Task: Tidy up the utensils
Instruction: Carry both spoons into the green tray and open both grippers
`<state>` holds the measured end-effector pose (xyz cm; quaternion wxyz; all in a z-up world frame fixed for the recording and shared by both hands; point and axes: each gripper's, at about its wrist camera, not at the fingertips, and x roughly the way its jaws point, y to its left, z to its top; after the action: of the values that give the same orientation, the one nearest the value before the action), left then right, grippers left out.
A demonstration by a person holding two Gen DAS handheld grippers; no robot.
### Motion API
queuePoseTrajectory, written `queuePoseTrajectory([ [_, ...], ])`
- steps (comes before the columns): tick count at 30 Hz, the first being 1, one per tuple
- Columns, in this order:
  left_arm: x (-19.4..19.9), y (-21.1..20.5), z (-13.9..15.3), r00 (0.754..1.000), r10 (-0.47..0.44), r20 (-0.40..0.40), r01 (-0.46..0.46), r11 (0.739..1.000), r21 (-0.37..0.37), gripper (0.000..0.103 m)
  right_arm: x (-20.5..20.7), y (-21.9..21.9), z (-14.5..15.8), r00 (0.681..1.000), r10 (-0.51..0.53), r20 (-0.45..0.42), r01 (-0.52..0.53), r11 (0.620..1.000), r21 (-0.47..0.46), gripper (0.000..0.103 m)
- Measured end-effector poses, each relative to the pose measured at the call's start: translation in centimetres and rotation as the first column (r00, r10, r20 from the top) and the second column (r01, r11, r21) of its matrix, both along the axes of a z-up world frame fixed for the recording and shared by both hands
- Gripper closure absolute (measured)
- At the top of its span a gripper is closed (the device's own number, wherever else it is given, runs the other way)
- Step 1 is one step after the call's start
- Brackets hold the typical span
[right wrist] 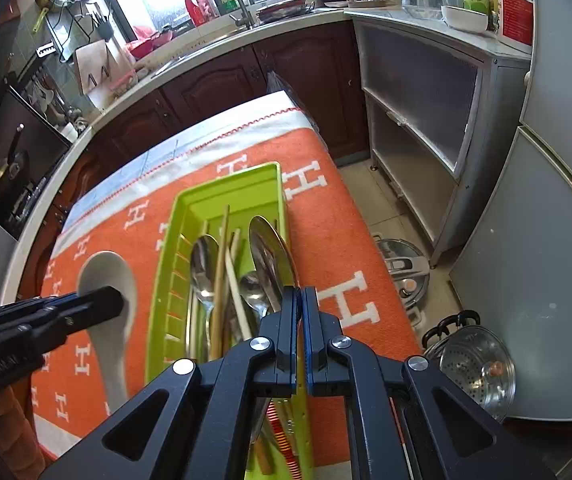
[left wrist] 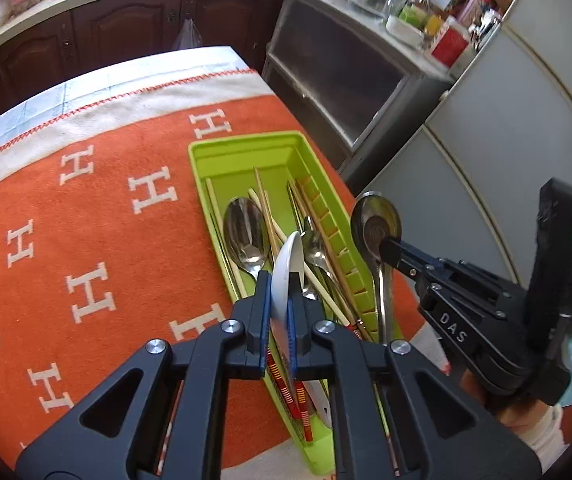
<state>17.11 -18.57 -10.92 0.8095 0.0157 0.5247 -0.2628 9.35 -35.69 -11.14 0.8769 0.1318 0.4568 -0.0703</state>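
A white ceramic spoon (left wrist: 286, 276) is pinched edge-on in the left claw (left wrist: 279, 312) and a large steel spoon (left wrist: 374, 226) in the right claw (right wrist: 300, 322), both lifted over the green tray (left wrist: 241, 148) lying at the right side of the orange cloth (left wrist: 85, 208) on the surface. The step in hand is judged to be lifting out and sorting; next, a separate tray section must be chosen for each spoon. Counted: two held spoons, two steel spoons in the tray (right wrist: 204, 268), several chopsticks (right wrist: 221, 264), number unclear.

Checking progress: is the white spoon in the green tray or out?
Out. The left hand-held gripper holds the white spoon above the cloth, beside the green tray.
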Motion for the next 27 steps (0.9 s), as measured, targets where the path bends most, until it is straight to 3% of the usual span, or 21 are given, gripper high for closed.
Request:
queuePoseTrajectory([
  [9, 0.4, -1.5, -2.3, 1.000, 0.007, 0.005, -0.008, 0.997, 0.078, 0.098, 3.3, 1.2, -1.2, 0.998, 0.060, 0.002, -0.060, 0.998, -0.033, 0.100],
  [14, 0.6, -0.8, -1.5, 1.000, 0.009, 0.007, -0.009, 0.998, 0.065, 0.098, 5.9, 2.0, -1.6, 0.997, 0.070, 0.013, -0.070, 0.996, -0.046, 0.092],
  [19, 0.3, 0.3, -0.3, 0.999, 0.027, 0.017, -0.028, 0.998, 0.050, 0.092, 7.2, 2.4, -1.5, 0.996, 0.091, 0.019, -0.090, 0.996, -0.018, 0.091],
  [27, -1.3, 2.2, 1.7, 0.998, 0.054, 0.044, -0.056, 0.997, 0.048, 0.091, 5.1, 3.9, -0.3, 0.992, 0.129, 0.018, -0.129, 0.992, 0.005, 0.090],
])
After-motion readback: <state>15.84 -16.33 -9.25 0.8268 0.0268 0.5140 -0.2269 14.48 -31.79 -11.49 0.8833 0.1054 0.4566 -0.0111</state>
